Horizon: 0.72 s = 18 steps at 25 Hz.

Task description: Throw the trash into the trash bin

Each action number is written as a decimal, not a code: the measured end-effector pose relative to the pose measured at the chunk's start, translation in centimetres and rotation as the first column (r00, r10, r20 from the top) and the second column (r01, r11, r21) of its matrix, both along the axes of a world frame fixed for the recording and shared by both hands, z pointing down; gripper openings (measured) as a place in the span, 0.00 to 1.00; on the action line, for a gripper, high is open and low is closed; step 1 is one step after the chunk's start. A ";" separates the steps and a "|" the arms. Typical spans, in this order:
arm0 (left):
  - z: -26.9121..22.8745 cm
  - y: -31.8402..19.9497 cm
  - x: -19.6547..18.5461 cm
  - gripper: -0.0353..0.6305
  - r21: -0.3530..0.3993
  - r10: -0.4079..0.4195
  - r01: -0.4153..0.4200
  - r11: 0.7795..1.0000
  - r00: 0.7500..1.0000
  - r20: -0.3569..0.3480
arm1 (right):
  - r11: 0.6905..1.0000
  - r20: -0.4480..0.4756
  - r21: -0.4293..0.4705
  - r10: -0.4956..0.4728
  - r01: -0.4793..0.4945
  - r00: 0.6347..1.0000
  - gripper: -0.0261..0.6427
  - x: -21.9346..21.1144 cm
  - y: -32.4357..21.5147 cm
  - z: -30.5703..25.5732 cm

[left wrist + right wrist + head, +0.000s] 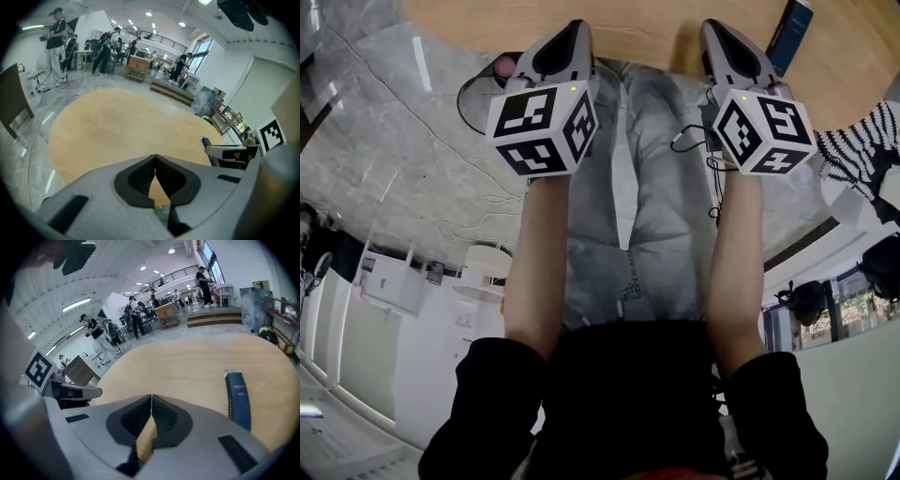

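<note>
My left gripper [573, 30] and right gripper [713, 28] are held side by side over the near edge of a round wooden table [647, 33], above the person's knees. In the left gripper view the left gripper [155, 156] has its jaws shut, tips touching, with nothing between them. The right gripper [151, 397] is likewise shut and holds nothing. A slim dark blue box [238, 399] lies on the table to the right of the right gripper, and shows as the blue box [789, 33] in the head view. No trash bin is in view.
A black-and-white striped cloth [862, 145] hangs at the right. A black cable [473, 94] loops on the grey floor to the left. White furniture [403, 281] stands lower left. People [56, 42] stand beyond the table in the open hall.
</note>
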<state>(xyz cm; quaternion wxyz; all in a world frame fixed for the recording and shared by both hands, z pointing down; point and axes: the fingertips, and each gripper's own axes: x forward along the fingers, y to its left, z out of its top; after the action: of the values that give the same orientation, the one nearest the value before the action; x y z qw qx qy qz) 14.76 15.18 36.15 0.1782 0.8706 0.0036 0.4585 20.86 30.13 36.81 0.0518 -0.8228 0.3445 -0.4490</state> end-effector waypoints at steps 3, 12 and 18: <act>0.1 2.9 1.8 0.07 -0.002 0.056 -0.056 0.998 0.998 -0.003 | 0.998 -0.018 -0.022 0.056 -0.056 0.998 0.06 1.1 3.5 0.1; 0.7 10.9 6.3 0.07 -0.022 0.224 -0.224 0.974 0.975 -0.002 | 0.970 -0.051 -0.121 0.206 -0.211 0.977 0.06 3.1 12.4 0.8; 1.9 14.1 7.8 0.07 -0.033 0.297 -0.296 0.955 0.955 0.018 | 0.954 -0.097 -0.203 0.206 -0.222 0.974 0.07 3.8 15.2 1.7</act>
<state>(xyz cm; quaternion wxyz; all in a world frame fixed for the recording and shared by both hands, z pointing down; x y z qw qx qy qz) 22.60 29.31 38.04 0.1207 0.8521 0.1391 0.4900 24.62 45.37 38.52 -0.0010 -0.8723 0.2048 -0.4441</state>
